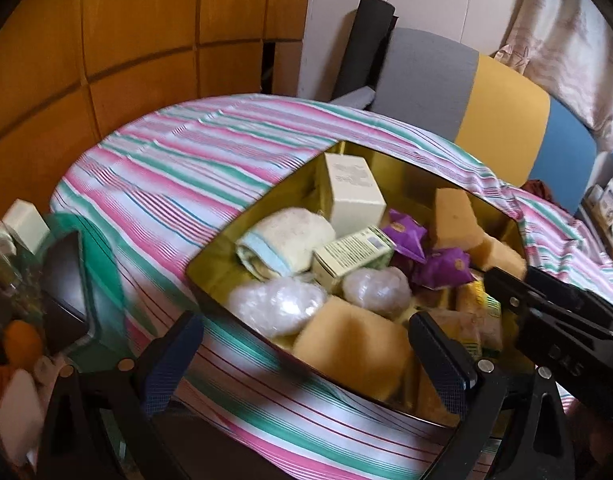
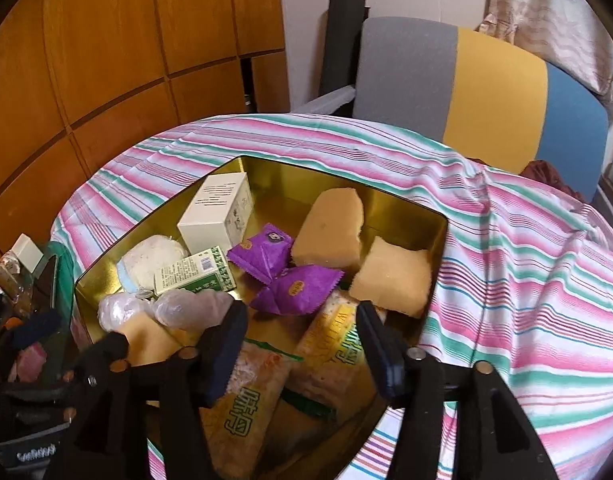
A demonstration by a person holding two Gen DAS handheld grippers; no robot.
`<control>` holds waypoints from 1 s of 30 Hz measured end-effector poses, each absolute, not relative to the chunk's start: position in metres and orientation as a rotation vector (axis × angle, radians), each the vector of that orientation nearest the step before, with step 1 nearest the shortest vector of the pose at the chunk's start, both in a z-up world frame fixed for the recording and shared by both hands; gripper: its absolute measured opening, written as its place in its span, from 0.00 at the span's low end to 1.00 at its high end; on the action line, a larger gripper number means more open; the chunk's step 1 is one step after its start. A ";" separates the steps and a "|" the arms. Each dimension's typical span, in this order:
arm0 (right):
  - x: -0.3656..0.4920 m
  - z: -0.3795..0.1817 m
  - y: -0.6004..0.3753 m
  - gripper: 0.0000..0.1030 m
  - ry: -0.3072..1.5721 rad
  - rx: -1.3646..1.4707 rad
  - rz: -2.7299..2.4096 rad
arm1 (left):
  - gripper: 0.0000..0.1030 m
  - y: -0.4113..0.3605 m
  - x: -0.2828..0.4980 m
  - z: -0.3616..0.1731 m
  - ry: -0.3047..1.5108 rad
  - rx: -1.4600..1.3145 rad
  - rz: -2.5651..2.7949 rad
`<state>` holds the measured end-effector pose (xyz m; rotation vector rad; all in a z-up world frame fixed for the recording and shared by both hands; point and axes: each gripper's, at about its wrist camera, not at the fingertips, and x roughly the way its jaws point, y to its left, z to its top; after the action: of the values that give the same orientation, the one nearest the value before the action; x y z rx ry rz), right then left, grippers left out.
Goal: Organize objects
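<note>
A gold tin box [image 1: 210,270] [image 2: 410,216] sits on the striped tablecloth, filled with a white carton [image 1: 352,192] [image 2: 216,212], a green-white carton [image 1: 352,254] [image 2: 192,272], purple sachets [image 1: 406,236] [image 2: 262,256], yellow sponges [image 1: 352,346] [image 2: 330,232], a rolled cloth [image 1: 286,242], clear-wrapped lumps [image 1: 278,308] and snack packets [image 2: 246,412]. My left gripper [image 1: 306,360] is open and empty over the tin's near left edge. My right gripper [image 2: 300,344] is open and empty above the snack packets; it also shows in the left wrist view [image 1: 554,308].
A green tray [image 1: 102,264] at the left holds a dark phone [image 1: 64,280], bottles and small items. A grey, yellow and blue chair back [image 2: 478,88] stands behind the table. Wooden cabinets [image 2: 106,52] are at the back left.
</note>
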<state>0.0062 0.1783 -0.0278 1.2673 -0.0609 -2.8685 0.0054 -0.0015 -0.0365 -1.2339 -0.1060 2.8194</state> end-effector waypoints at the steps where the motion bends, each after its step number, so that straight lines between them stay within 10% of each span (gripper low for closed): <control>1: 0.007 -0.027 0.178 0.61 -0.061 1.275 -2.876 | 1.00 -0.002 0.005 -0.035 -0.088 -1.233 2.830; 30: 0.046 -0.004 0.171 0.64 -0.194 1.322 -3.003 | 1.00 -0.008 0.014 -0.005 0.015 -1.269 2.943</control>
<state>0.0461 0.1705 -0.0044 1.3219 -0.1940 -3.0030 0.0139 -0.0083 -0.0050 -1.2691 0.0150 2.9433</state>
